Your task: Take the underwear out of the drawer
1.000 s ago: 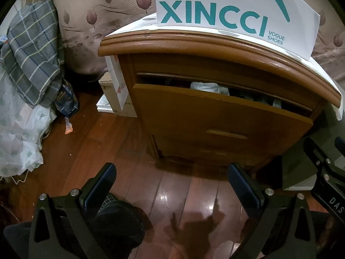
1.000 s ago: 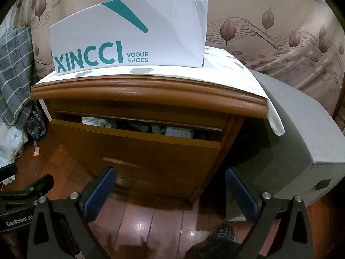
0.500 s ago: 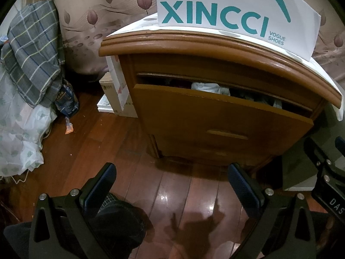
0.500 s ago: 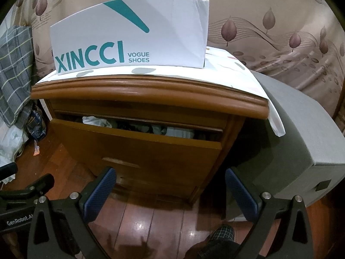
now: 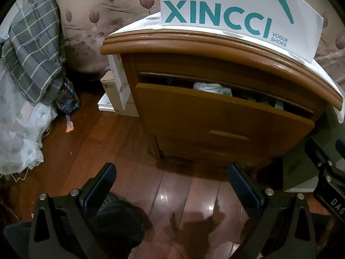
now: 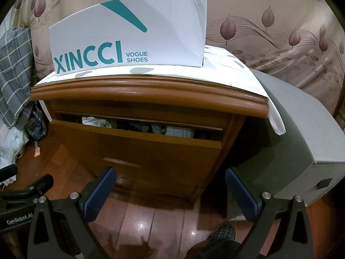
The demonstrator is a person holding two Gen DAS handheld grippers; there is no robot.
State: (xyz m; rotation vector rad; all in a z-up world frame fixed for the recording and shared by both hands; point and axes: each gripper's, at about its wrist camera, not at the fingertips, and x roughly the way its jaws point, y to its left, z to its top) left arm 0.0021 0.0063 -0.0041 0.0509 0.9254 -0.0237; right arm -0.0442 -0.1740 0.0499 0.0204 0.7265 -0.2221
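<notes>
A wooden nightstand (image 5: 215, 49) (image 6: 151, 95) stands ahead with its top drawer (image 5: 215, 116) (image 6: 138, 146) pulled out a little. Light and dark underwear (image 5: 208, 87) (image 6: 97, 121) shows through the narrow gap at the drawer's top; most of the pile is hidden. My left gripper (image 5: 172, 185) hangs open over the floor, in front of and below the drawer. My right gripper (image 6: 170, 185) is also open, low in front of the drawer face, holding nothing. Each gripper appears at the edge of the other's view.
A white XINCCI shoe box (image 6: 129, 36) sits on the nightstand's top. A grey box (image 6: 301, 140) stands right of it. Left are small cartons (image 5: 116, 95), a plaid cloth (image 5: 32, 49) and white bedding (image 5: 19, 138). A person's slippered feet (image 5: 116, 220) (image 6: 222, 237) rest on the wood floor.
</notes>
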